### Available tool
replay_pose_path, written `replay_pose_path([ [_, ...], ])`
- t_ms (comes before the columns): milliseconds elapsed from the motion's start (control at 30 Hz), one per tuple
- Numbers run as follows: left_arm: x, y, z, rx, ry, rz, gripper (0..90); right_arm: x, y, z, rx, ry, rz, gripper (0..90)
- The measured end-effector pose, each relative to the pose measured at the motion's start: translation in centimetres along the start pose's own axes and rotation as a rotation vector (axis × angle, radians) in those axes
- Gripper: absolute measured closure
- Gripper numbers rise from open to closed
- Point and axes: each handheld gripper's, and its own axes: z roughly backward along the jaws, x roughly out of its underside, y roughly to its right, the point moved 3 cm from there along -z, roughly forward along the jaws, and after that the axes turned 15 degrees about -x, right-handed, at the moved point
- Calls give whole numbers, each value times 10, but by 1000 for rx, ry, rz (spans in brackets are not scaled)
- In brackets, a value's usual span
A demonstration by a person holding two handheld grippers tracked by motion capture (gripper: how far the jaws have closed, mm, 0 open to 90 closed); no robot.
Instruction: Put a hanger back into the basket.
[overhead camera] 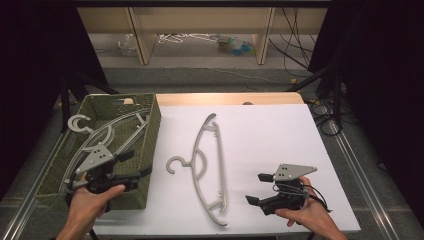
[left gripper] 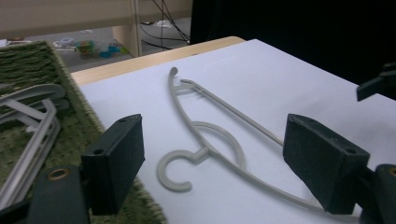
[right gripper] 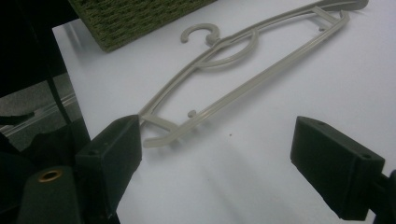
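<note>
Grey plastic hanger (overhead camera: 207, 167) lies flat on the white surface (overhead camera: 270, 135), just right of the woven green basket (overhead camera: 150, 127), its hook pointing toward the basket. More hangers (overhead camera: 107, 135) lie inside the basket; how many cannot be told, since they overlap and the left claw covers their near ends. In the right gripper view the far tip of the hanger on the surface is cut off by the frame's top edge, and in the left gripper view its near end is hidden behind a black jaw.

Over the near end of the basket, the left claw (overhead camera: 134, 167) points toward the hanger on the surface, held level in the person's left hand (overhead camera: 90, 202). Its jaws stand wide apart with nothing between them. On the far side of that hanger from the basket, the right claw (overhead camera: 257, 189) also points at the hanger, held low in the right hand (overhead camera: 307, 212); its jaws gape wide too, gripping nothing.
</note>
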Motion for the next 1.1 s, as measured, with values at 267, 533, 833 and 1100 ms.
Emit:
replay_pose_path([
  [267, 16, 35, 0, 55, -3, -16, 199, -3, 3, -2, 31, 26, -10, 175],
  [533, 38, 49, 0, 90, 1, -55, 194, -11, -2, -19, 50, 19, 1, 176],
  [833, 50, 50, 1, 110, 5, -37, 173, -24, -8, -64, 54, -81, 53, 188],
  [1100, 54, 55, 0, 142, 7, -52, 159, -35, -6, -109, 44, -151, 68, 225],
])
